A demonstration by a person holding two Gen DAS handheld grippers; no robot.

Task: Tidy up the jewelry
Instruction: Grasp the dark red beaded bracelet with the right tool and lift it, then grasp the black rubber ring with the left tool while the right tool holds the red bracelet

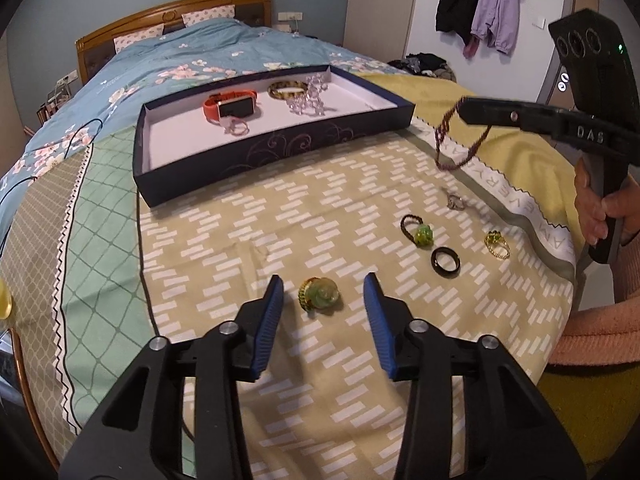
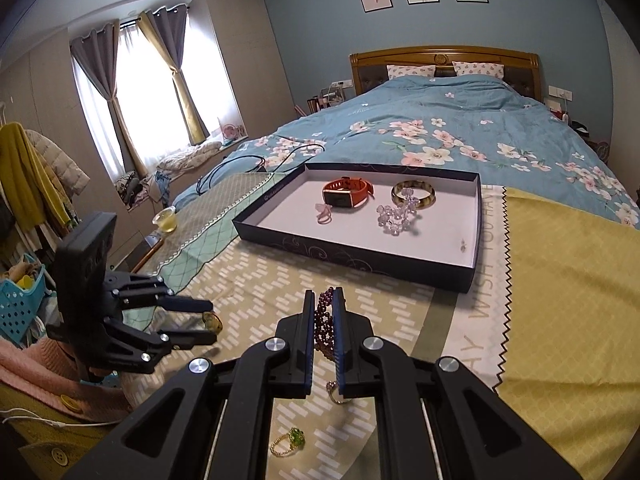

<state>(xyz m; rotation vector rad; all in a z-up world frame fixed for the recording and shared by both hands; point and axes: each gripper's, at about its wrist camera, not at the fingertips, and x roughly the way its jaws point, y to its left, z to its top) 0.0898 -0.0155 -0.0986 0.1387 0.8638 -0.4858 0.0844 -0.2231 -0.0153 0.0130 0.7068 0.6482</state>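
The left gripper (image 1: 323,290) is lowered over the bedspread (image 1: 248,232) with its blue pads (image 1: 269,322) apart on either side of a green shell-shaped ring (image 1: 319,294); they do not touch it, and the ring lies on the cloth. Behind it stands a dark shallow tray (image 1: 256,152) holding an orange watch (image 1: 230,109), a bangle (image 1: 286,89) and clear beads (image 1: 307,98). Further right lie a green-stone ring (image 1: 418,231), a black ring (image 1: 445,261), a gold ring (image 1: 497,244) and a small silver ring (image 1: 455,201). The right gripper (image 2: 324,300) is clamped tight on a purple bead bracelet (image 1: 456,146), which hangs above the cloth. The bedspread is patterned tan, green and yellow, in a blue-walled bedroom.
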